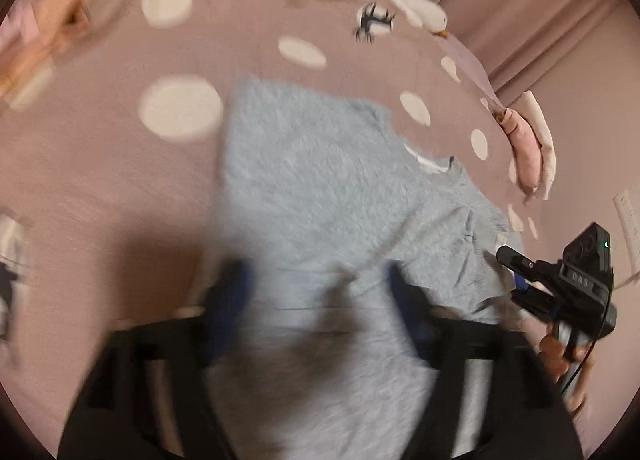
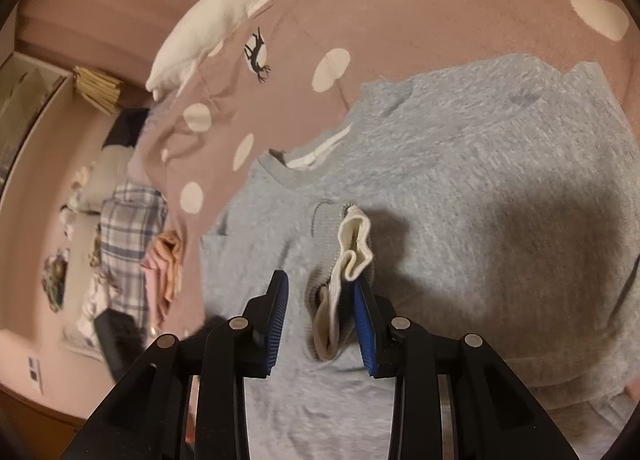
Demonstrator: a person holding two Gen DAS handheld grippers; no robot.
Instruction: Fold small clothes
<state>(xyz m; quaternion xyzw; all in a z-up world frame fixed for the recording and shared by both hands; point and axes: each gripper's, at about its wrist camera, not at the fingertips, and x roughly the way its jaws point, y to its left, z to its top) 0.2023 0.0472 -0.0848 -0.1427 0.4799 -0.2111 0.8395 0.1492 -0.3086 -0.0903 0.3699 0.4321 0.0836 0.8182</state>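
Grey fuzzy knit, one sweater (image 2: 460,180), lies spread on a pink bedspread (image 2: 380,12) with cream dots and one black deer print (image 2: 257,56). One cream-lined cuff (image 2: 354,248) stands bunched up between the fingers of the right gripper (image 2: 322,300), whose jaws are spread wide, the cuff touching the right pad only. In the blurred left wrist view, the left gripper (image 1: 316,300) hovers over the sweater (image 1: 320,188), jaws parted, clamping nothing. One white plush (image 2: 208,28) rests at the bed edge.
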